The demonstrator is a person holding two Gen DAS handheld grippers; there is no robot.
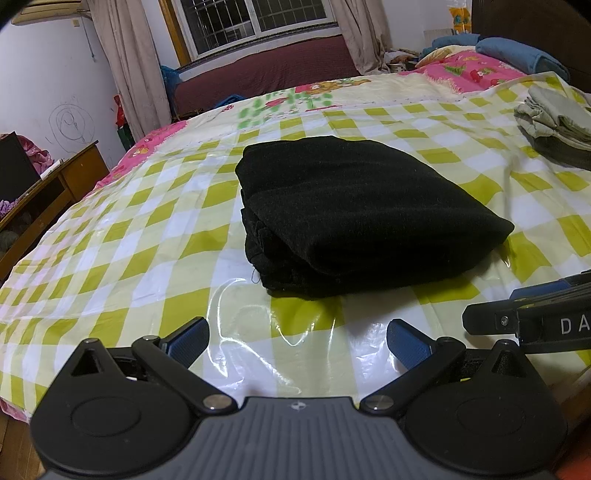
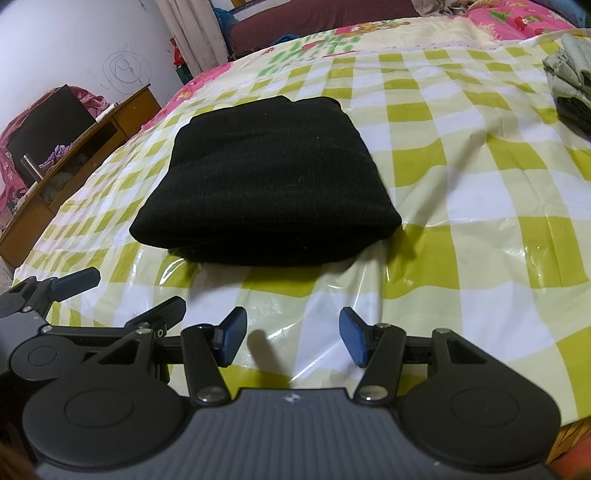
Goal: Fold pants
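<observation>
My left gripper (image 1: pixel 297 341) hung low over the bed with its jaws spread wide and nothing between the blue ribbed pads (image 1: pixel 190 341). My right gripper (image 2: pixel 290 341) was just beside it, jaws likewise apart and empty, with its blue pads (image 2: pixel 354 341) above the glossy sheet. In the left wrist view the right gripper's black arm (image 1: pixel 532 319) reached in from the right edge; in the right wrist view the left gripper (image 2: pixel 59 295) showed at the lower left.

Under both lay a shiny plastic sheet checked in yellow-green and white (image 1: pixel 147 229), wrinkled and catching the light, spread over the bed. Just ahead of the jaws, apart from them, the black pants (image 1: pixel 354 214) rested on that sheet, folded into a thick rectangular bundle with layered edges facing me (image 2: pixel 266 181).

Further off to the right sat a pile of folded grey-green clothes (image 1: pixel 554 118). A pink floral quilt (image 1: pixel 469 68) covered the far side of the bed. To the left stood a wooden cabinet (image 1: pixel 55 188), and a barred window (image 1: pixel 255 18) with beige curtains (image 1: pixel 125 62) lay beyond.
</observation>
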